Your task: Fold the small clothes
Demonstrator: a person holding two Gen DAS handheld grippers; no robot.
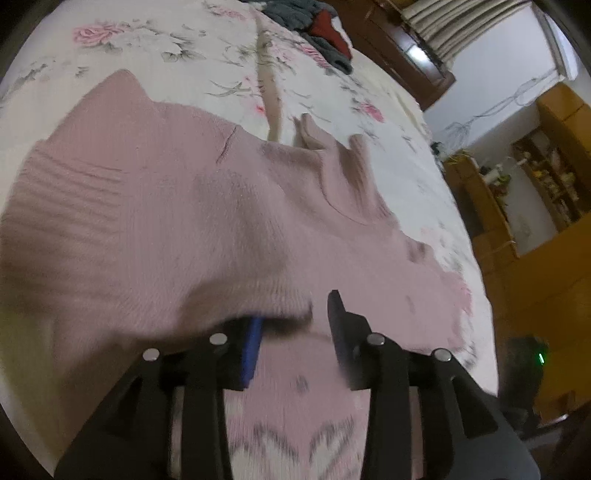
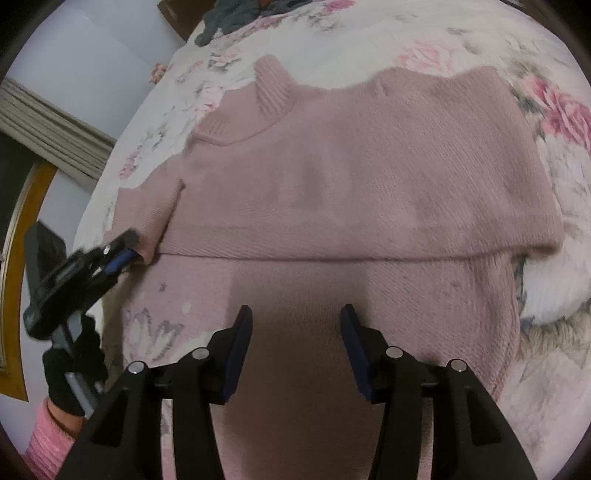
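Pink sweater (image 2: 351, 177) half-folded on floral bedspread (image 2: 480, 40). Left gripper (image 2: 123, 254) at folded sleeve edge, grip unclear; right gripper (image 2: 295, 328) hovers, jaws apart. Next: fold sides inward.

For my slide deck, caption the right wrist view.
Open right gripper hovers above a half-folded pink knitted sweater on a floral bedsheet, left gripper at its sleeve.
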